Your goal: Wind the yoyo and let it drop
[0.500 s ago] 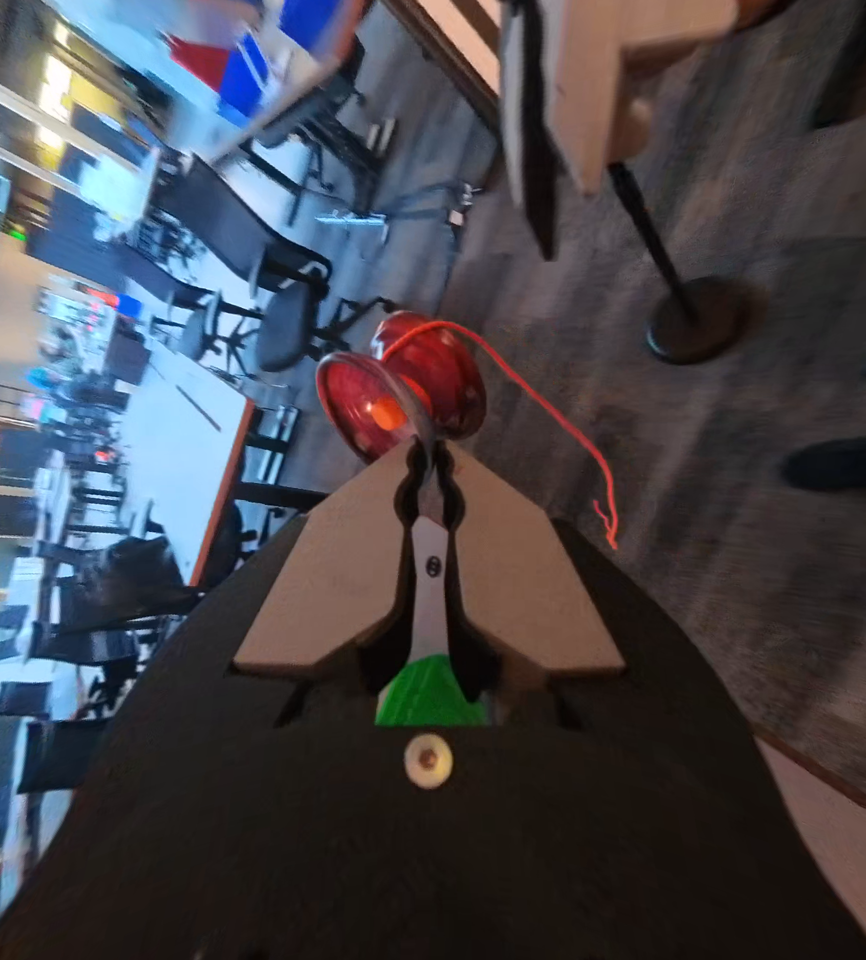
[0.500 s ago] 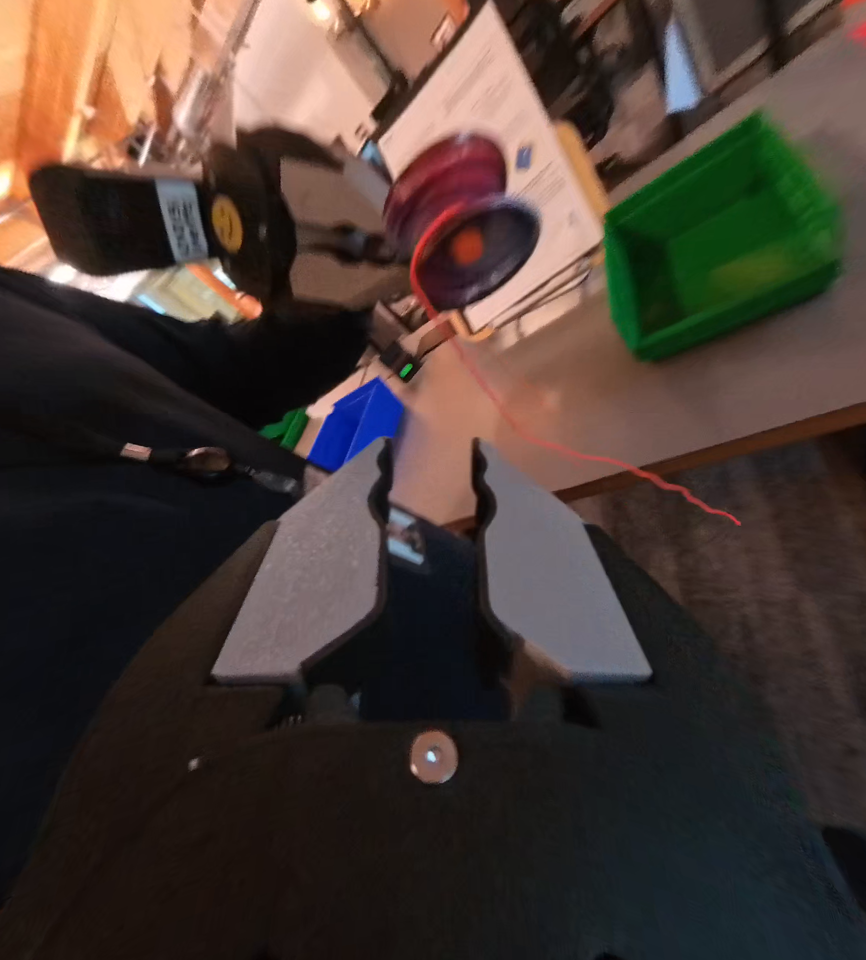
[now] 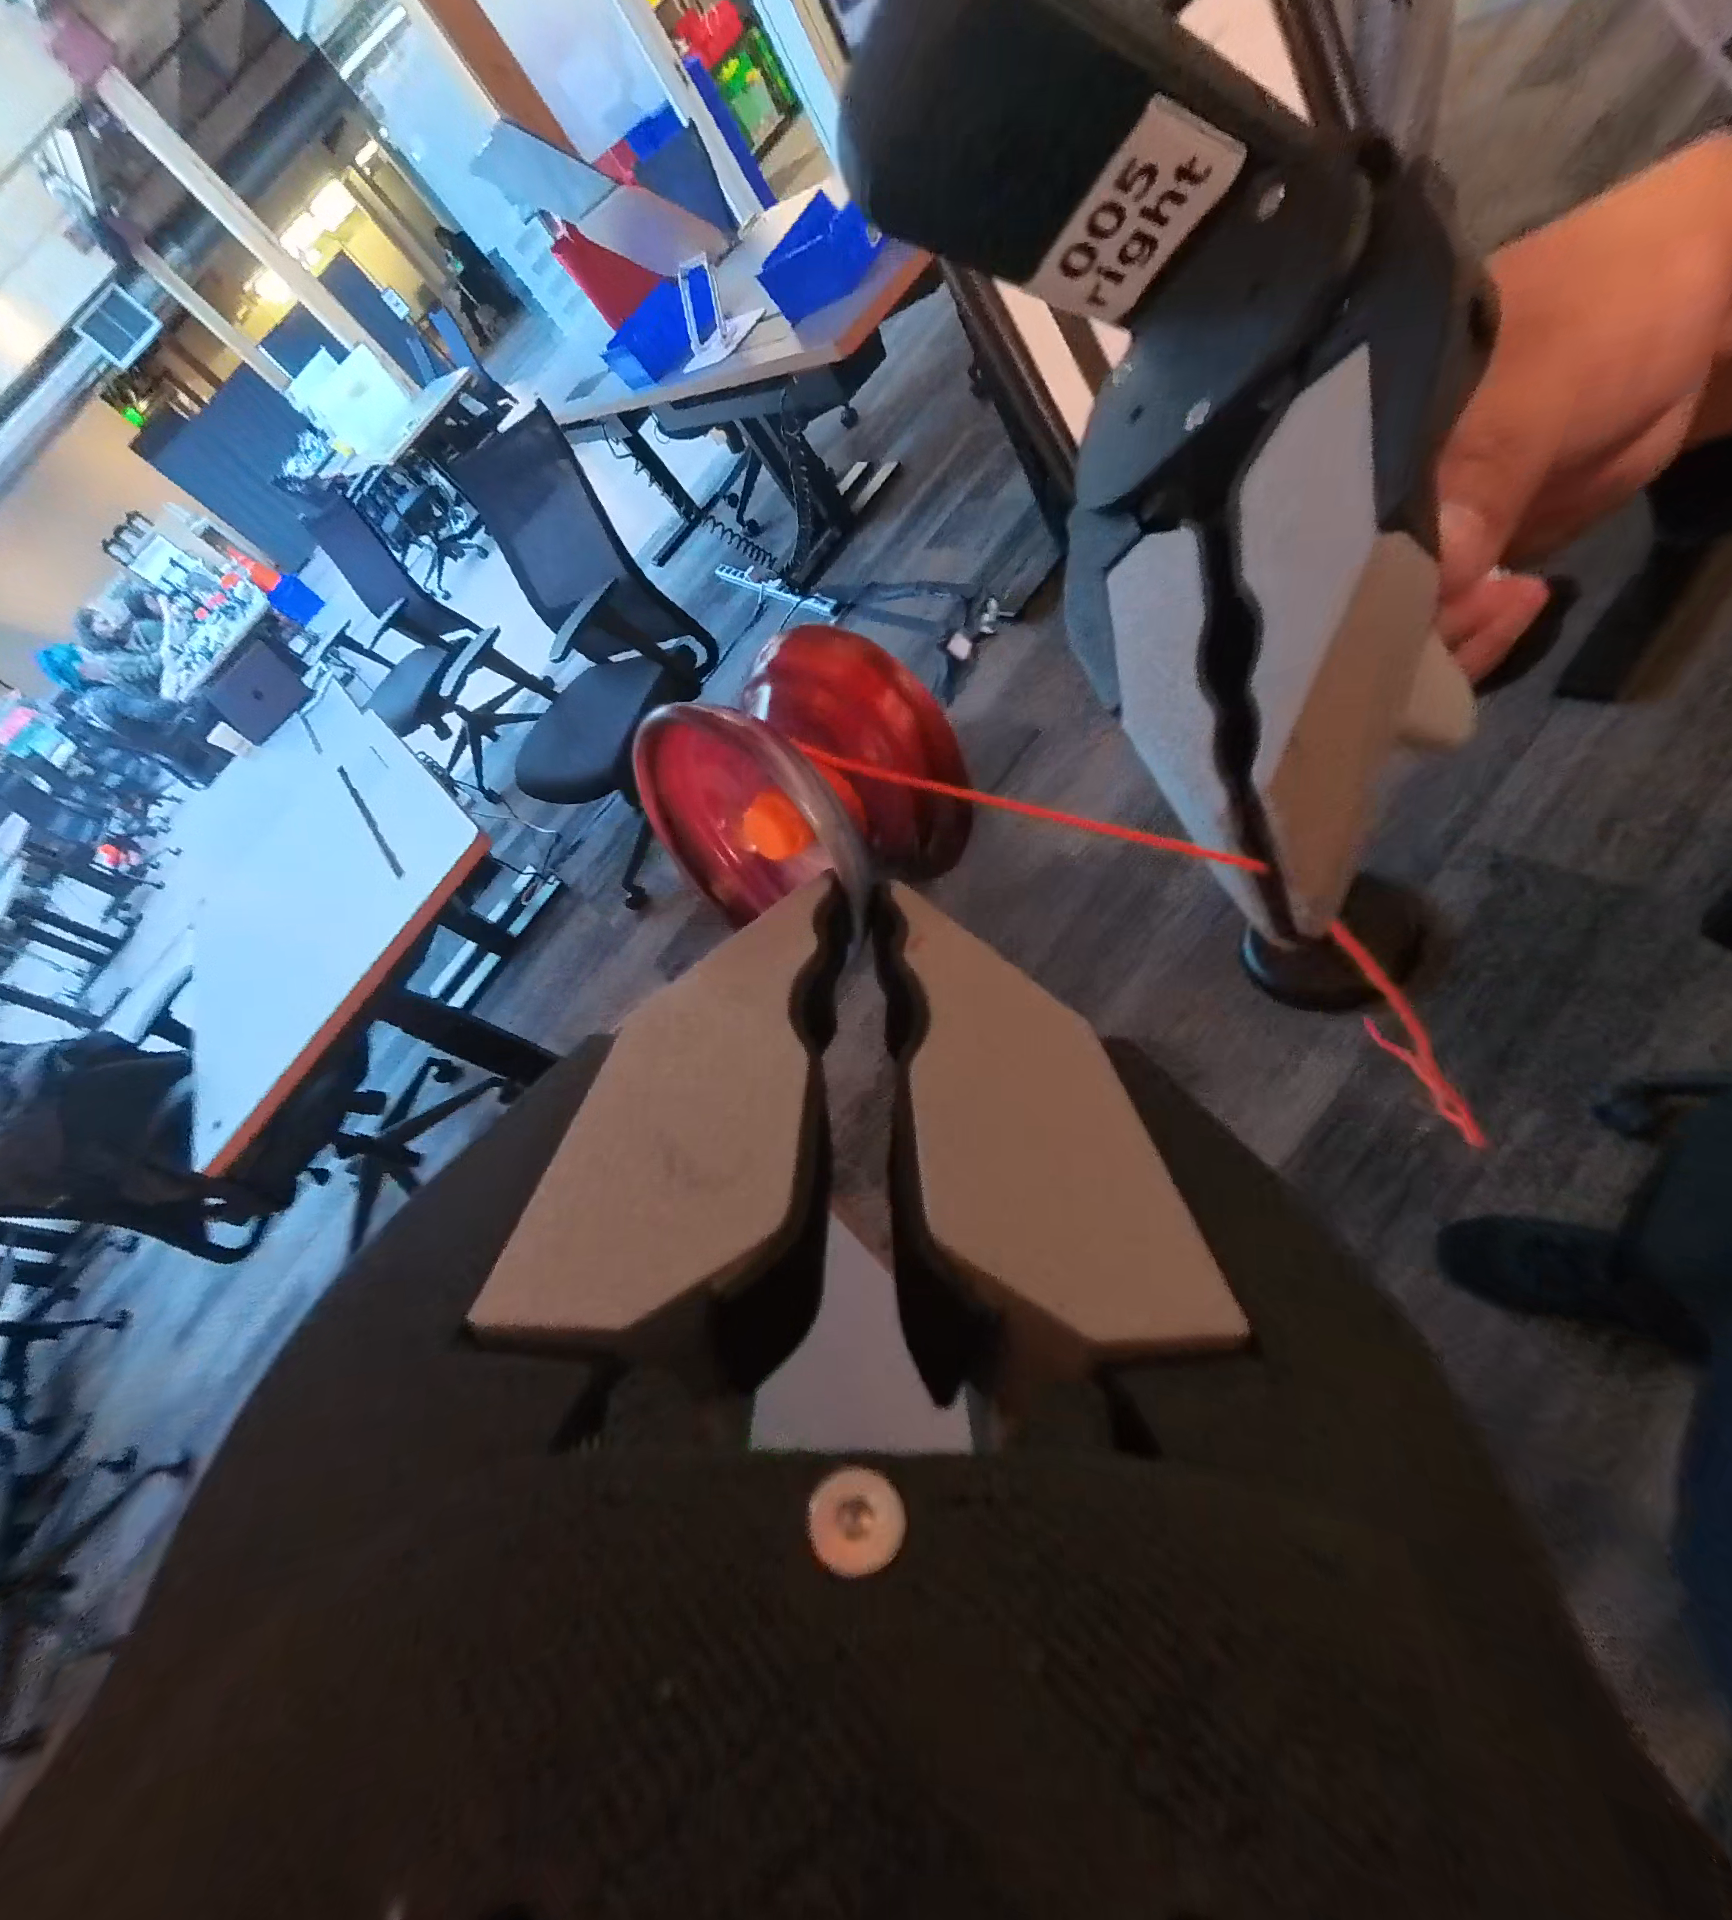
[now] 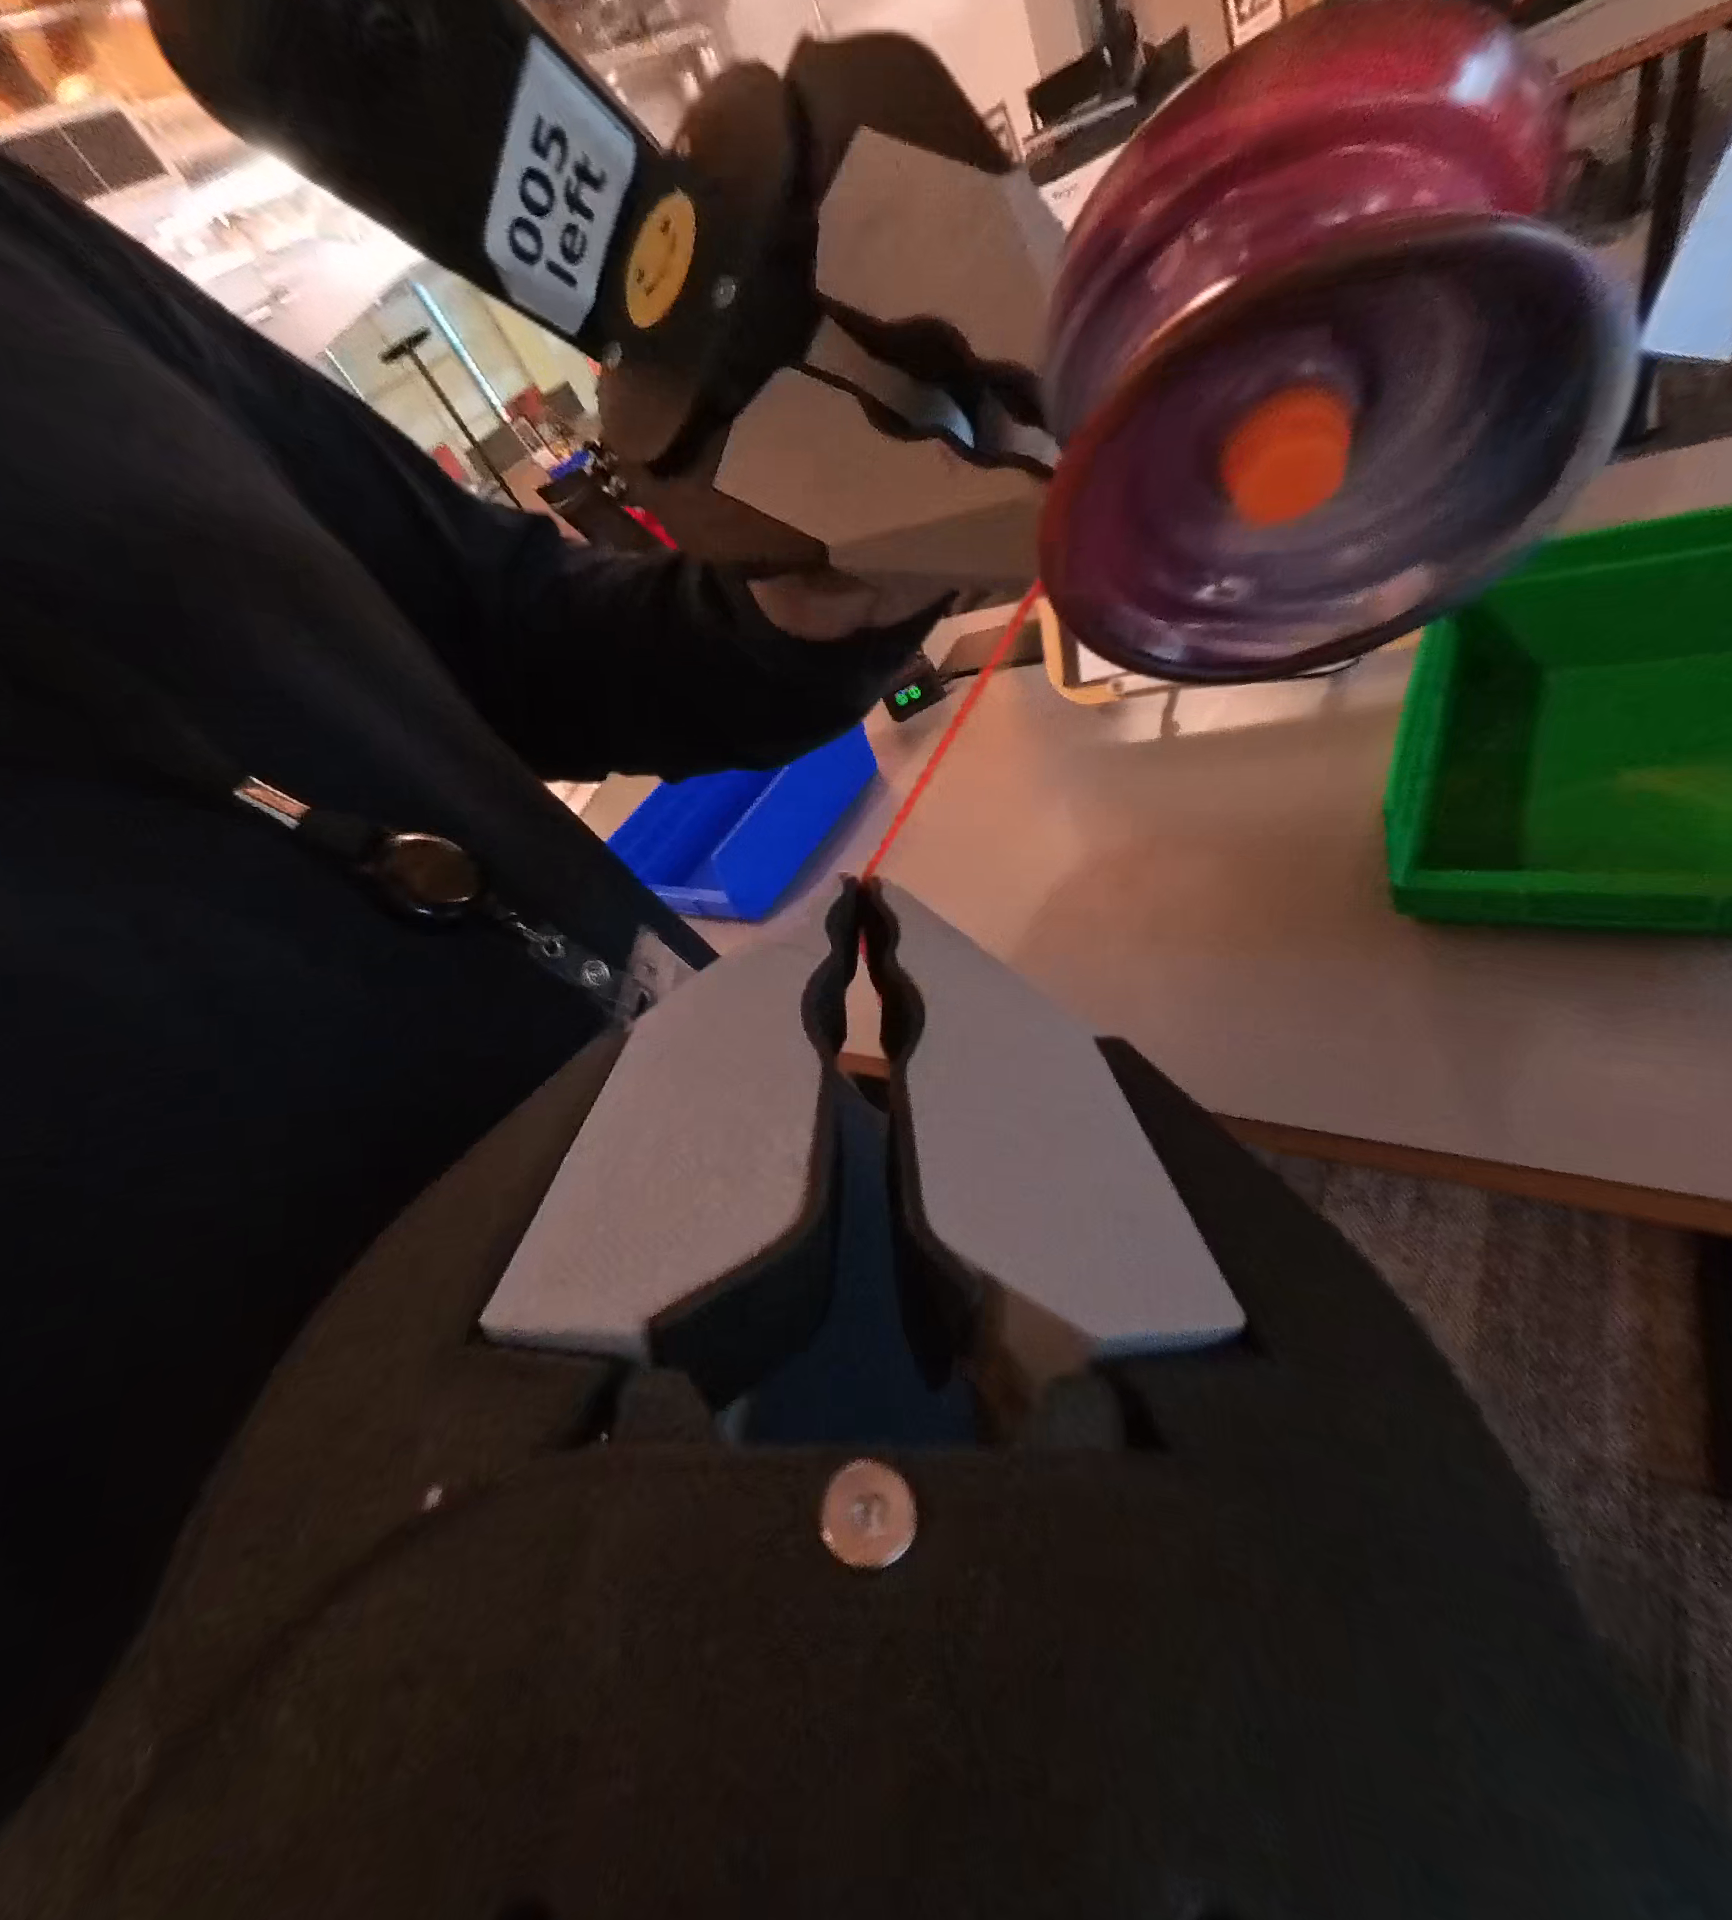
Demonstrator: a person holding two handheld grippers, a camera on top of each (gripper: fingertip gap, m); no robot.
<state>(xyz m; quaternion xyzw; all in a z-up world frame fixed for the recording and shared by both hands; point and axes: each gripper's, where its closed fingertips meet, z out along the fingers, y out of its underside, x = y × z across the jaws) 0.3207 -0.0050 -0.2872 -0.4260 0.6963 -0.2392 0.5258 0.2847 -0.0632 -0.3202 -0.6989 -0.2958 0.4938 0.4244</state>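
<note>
Your left gripper (image 3: 854, 914) is pinching the yoyo (image 3: 800, 795) by the thin rim of its nearer disc, and the two pads are pressed against that rim from either side. The yoyo is red and see-through, with an orange hub in the middle, and it is held up in the air above the grey carpet (image 3: 1205, 1091), not resting on anything.

Your right gripper (image 4: 862, 891) is pressed together on the red string (image 4: 945, 727). The fingertips meet on it, and the string runs straight and taut from there up to the groove between the yoyo's (image 4: 1340, 416) two halves. In the left wrist view the same gripper (image 3: 1277, 904) points downward to the right of the yoyo, with your hand (image 3: 1610, 416) around its handle. The string (image 3: 1049, 816) crosses the gap between yoyo and fingertips in one tight line. A short frayed end (image 3: 1413, 1049) hangs loose below the fingertips.

In the right wrist view the yoyo sits high and to the right, close to the camera, with the left gripper (image 4: 1007, 436) reaching it from the left, a black sleeve (image 4: 529, 644) behind it. Below the yoyo lies a grey table (image 4: 1205, 935). On it stand a green bin (image 4: 1610, 748) to the right and a blue bin (image 4: 748, 821) near the table's left end, both well apart from the yoyo. Office chairs (image 3: 571, 623) and other tables (image 3: 322, 862) stand farther back in the room.
</note>
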